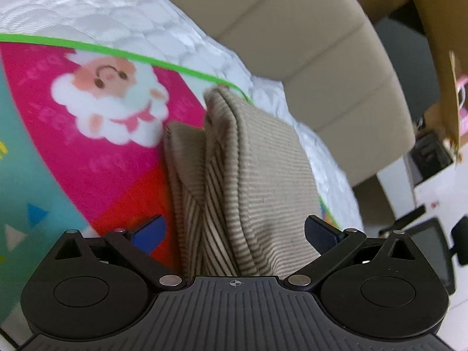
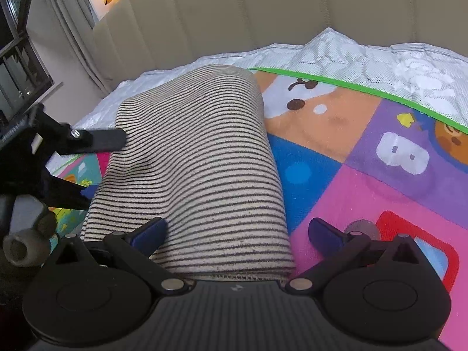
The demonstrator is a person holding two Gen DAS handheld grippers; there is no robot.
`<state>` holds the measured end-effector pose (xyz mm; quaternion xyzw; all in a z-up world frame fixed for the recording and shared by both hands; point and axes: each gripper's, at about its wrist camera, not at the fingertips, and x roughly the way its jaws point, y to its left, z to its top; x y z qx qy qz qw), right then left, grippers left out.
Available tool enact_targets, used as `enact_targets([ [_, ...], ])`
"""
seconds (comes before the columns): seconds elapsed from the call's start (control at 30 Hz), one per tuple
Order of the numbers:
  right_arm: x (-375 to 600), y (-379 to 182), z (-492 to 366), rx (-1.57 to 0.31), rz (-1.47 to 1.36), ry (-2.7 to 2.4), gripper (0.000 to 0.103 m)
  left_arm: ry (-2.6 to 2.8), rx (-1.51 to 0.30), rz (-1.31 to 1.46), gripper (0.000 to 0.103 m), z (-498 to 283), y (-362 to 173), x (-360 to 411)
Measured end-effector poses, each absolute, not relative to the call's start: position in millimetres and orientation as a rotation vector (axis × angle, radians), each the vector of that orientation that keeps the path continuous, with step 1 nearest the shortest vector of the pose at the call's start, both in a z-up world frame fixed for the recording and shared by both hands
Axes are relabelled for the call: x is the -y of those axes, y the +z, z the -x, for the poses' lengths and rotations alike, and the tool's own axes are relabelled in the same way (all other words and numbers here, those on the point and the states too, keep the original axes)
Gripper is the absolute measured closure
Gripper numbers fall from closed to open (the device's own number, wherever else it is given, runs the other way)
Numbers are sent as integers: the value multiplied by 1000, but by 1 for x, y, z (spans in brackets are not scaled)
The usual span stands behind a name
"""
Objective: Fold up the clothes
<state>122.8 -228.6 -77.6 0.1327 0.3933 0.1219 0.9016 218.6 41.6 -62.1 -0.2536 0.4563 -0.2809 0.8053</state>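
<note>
A beige garment with thin dark stripes (image 1: 248,181) lies folded on a colourful play mat (image 1: 96,158). In the left wrist view my left gripper (image 1: 235,232) is open, its blue pads (image 1: 152,231) wide on either side of the garment's bunched, layered edge. In the right wrist view the same striped garment (image 2: 193,158) spreads as a smooth folded pad. My right gripper (image 2: 238,231) is open too: one finger lies over the cloth's near corner, the other over the pink mat (image 2: 351,193). The left gripper (image 2: 99,166) shows at the garment's far left edge.
The mat lies on a white quilted mattress (image 2: 365,61) with a beige padded headboard (image 2: 263,8) behind. A window and curtain (image 2: 67,23) stand at the left. Beyond the bed's edge are cardboard boxes (image 1: 433,44) and a dark chair (image 1: 433,251).
</note>
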Motion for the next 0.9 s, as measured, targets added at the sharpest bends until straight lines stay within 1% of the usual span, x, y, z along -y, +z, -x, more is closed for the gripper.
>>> enact_targets([
  [0.1,229,-74,-123,-812,-257,269,0,-591,-994,447,0,-213,-67,-25],
  [0.23,243,-51,-122,-742,-257,286,0,-574,-960,298,3,-202,-64,-8],
  [0.33,261,-31,-127,-679,-306,285,0,-569,-952,264,6,-200,-63,-4],
  [0.4,262,-26,-145,-687,-281,282,1,-570,-952,259,6,-200,-63,-3],
  [0.43,262,-23,-156,-693,-263,282,5,-572,-952,256,6,-199,-62,-3],
  [0.47,262,-21,-167,-700,-244,281,15,-573,-953,256,6,-199,-61,-4],
  [0.53,252,-19,-198,-729,-172,278,22,-577,-956,259,7,-201,-61,-7],
  [0.6,244,-19,-225,-758,-135,285,22,-582,-957,259,7,-201,-61,-8],
  [0.67,235,-23,-250,-801,-132,299,19,-587,-958,260,7,-201,-61,-9],
  [0.7,231,-26,-262,-828,-143,304,19,-590,-959,262,7,-201,-61,-10],
  [0.73,227,-30,-270,-851,-161,313,25,-593,-959,264,8,-202,-61,-11],
  [0.77,223,-27,-273,-847,-184,337,44,-596,-959,266,8,-202,-61,-11],
  [0.83,211,-18,-269,-802,-196,385,47,-600,-961,274,10,-204,-61,-14],
  [0.9,198,-14,-260,-748,-127,404,48,-603,-963,282,10,-205,-61,-16],
])
